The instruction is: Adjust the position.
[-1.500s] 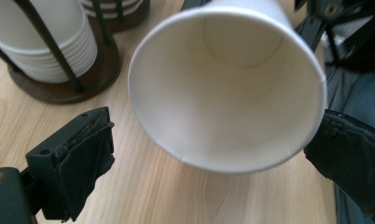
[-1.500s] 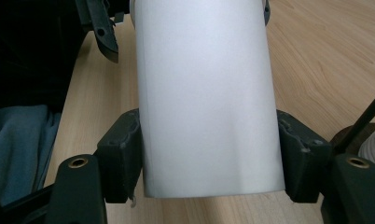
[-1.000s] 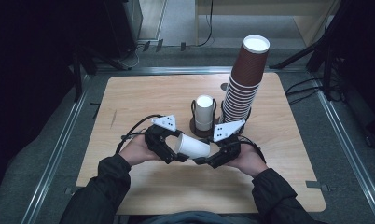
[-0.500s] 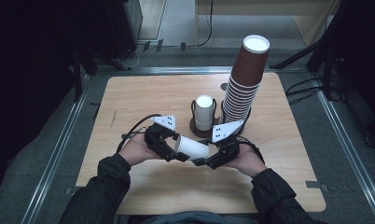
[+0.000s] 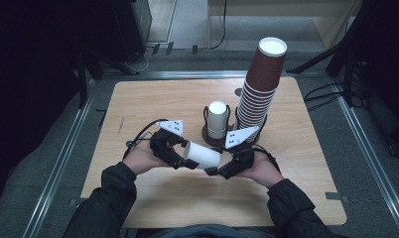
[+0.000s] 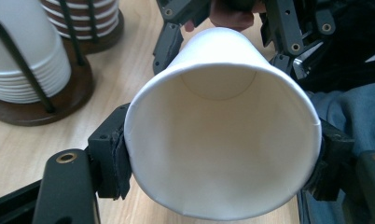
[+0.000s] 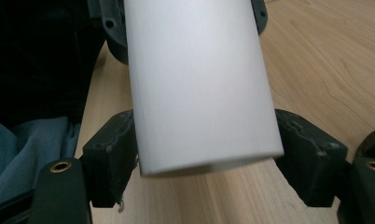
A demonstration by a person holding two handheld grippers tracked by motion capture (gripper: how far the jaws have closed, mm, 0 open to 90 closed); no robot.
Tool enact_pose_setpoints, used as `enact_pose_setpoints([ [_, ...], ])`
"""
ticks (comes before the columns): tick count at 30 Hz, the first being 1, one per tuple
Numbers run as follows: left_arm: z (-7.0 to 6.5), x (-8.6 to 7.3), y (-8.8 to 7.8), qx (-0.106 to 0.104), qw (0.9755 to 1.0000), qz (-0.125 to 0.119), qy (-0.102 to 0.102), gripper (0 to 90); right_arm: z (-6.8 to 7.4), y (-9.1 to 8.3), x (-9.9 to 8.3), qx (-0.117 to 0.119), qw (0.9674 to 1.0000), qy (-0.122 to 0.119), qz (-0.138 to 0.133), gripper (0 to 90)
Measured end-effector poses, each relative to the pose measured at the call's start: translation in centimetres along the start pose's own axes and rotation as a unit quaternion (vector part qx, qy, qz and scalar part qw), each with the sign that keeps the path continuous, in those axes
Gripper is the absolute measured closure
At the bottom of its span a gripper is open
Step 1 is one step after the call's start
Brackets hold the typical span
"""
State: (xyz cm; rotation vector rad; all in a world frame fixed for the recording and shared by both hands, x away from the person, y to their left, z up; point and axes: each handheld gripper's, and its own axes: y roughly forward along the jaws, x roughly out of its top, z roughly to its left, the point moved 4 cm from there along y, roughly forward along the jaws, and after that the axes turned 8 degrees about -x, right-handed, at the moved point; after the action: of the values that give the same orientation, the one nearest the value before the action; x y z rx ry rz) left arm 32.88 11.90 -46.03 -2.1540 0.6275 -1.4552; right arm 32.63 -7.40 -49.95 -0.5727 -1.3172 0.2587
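Note:
A white paper cup (image 5: 203, 154) lies on its side just above the wooden table (image 5: 153, 104), held between both hands. My left gripper (image 5: 180, 156) has its jaws on the cup's open rim. In the left gripper view the pads (image 6: 118, 158) press the rim of the cup (image 6: 223, 140) from both sides; these jaws have just been closing. My right gripper (image 5: 222, 168) is at the cup's base end. In the right gripper view the cup (image 7: 199, 84) runs between its pads (image 7: 113, 154), which stand close beside it; these jaws have just been opening.
A tall stack of brown cups (image 5: 259, 89) stands at the back right of the table. Beside it a dark wire holder (image 5: 207, 131) carries a stack of white cups (image 5: 217, 118), just behind the grippers. Metal rails run along the table's sides.
The left gripper's jaws have drawn in on the cup's rim. Both hands and the cup stay where they were.

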Motion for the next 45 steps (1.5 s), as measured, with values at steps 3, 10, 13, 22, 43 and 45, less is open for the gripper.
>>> enact_pose_setpoints([
  [3,0.1,0.0,-0.5,0.009,1.0,-0.001,0.0,25.6,-0.2,0.0,-0.1,-0.008,0.9999,-0.001,0.006,24.6],
  [10,0.1,0.1,-1.1,0.028,0.9994,0.016,0.009,25.5,-0.6,0.1,-0.4,-0.031,0.9992,-0.01,0.025,24.6],
  [13,0.0,0.1,-1.2,0.034,0.9991,0.024,0.008,25.6,-0.5,0.1,-0.5,-0.032,0.9989,-0.01,0.034,24.6],
  [22,0.2,0.1,-1.3,0.047,0.9964,0.07,-0.002,25.5,-0.8,0.1,-0.6,-0.04,0.9982,-0.02,0.04,24.6],
  [43,0.7,0.4,2.0,0.066,0.9825,0.174,-0.003,25.4,-0.8,0.9,-1.0,-0.045,0.9969,-0.027,0.059,22.4],
  [45,0.6,0.5,2.3,0.063,0.9817,0.18,0.002,25.4,-0.5,1.1,-1.1,-0.039,0.9966,-0.027,0.067,22.4],
])
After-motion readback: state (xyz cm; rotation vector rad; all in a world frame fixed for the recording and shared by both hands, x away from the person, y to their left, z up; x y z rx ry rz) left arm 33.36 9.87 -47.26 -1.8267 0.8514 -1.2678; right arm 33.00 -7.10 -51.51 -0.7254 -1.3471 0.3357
